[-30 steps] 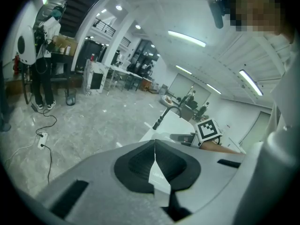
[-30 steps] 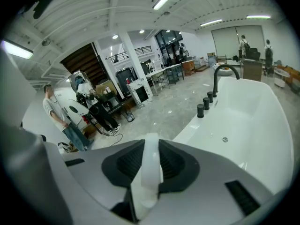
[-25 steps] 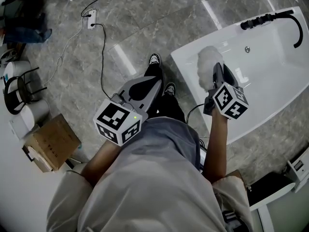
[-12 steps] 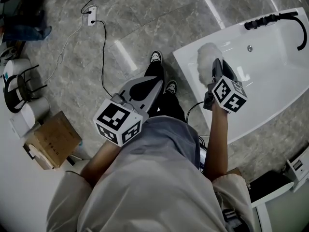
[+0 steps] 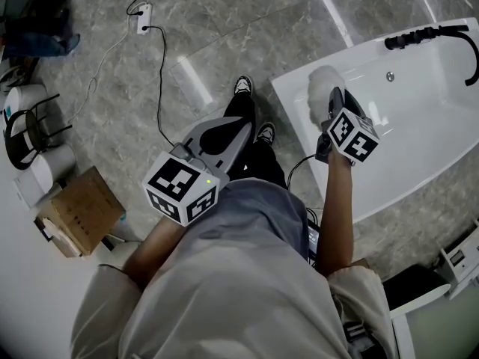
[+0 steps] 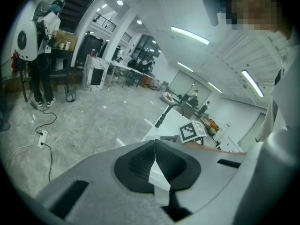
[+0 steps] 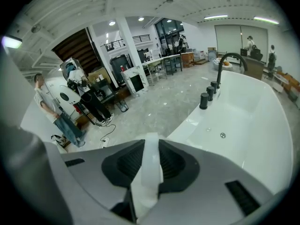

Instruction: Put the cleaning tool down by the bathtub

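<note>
Right gripper: jaws clamped on the fluffy white cleaning tool above the white bathtub. Left gripper: jaws together, empty.

Large open lab or workshop hall: grey marble-look floor, freestanding white bathtub out in the open, equipment-laden desks, strip lights overhead.

**A:** Where is your cleaning tool?
**B:** It has a fluffy white head and a pale translucent handle. Your right gripper clamps it above the bathtub corner.
**A:** And the bathtub?
**B:** It is glossy white, with a black faucet on its rim.
</note>
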A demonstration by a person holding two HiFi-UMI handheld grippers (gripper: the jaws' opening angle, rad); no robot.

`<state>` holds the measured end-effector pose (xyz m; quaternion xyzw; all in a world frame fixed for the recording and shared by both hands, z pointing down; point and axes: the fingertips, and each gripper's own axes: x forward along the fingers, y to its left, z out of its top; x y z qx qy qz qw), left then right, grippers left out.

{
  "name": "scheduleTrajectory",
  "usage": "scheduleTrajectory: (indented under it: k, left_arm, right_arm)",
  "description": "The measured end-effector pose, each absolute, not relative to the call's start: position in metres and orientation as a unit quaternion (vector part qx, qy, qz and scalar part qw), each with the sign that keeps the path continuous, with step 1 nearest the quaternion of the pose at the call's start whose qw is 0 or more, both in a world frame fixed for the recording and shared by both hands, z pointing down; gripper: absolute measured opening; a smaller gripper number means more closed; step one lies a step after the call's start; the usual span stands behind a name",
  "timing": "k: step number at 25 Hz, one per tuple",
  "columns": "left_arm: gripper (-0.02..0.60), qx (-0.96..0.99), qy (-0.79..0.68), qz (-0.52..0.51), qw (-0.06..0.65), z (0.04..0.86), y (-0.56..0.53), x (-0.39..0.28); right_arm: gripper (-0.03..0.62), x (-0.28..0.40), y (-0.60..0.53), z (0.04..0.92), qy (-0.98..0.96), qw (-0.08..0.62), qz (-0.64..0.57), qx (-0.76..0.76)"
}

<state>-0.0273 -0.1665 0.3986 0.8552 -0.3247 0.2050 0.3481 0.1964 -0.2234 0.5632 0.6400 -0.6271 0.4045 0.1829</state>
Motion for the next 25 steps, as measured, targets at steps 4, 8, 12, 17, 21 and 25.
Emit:
scheduleTrajectory:
  k: [4, 8, 12, 17, 21, 25]
  left_arm:
    - [0.009, 0.851, -0.327, 0.205, 0.357, 0.403, -0.17, -0.033]
    - [0.009, 0.849, -0.327, 0.207, 0.36, 0.405, -0.173, -0.035]
    - [0.009, 0.848, -0.327, 0.209, 0.362, 0.407, -0.177, -0.04]
    - [0.009, 0.846, -0.324, 0.211, 0.367, 0.41, -0.181, -0.04]
    - [0.009, 0.846, -0.321, 0.214, 0.368, 0.413, -0.184, -0.042]
    - [0.009, 0.847, -0.318, 0.215, 0.368, 0.414, -0.184, -0.041]
  right_arm:
    - [0.084, 0.195, -0.229, 0.573, -0.623, 0.185, 0.408, 0.641]
    - [0.084, 0.197, -0.235, 0.583, -0.619, 0.188, 0.413, 0.641]
    - [0.084, 0.198, -0.242, 0.592, -0.61, 0.191, 0.412, 0.65]
    - [0.084, 0.202, -0.248, 0.603, -0.598, 0.194, 0.417, 0.657]
    - [0.084, 0.205, -0.253, 0.608, -0.59, 0.197, 0.417, 0.663]
    - [0.084, 0.207, -0.256, 0.616, -0.584, 0.198, 0.417, 0.668]
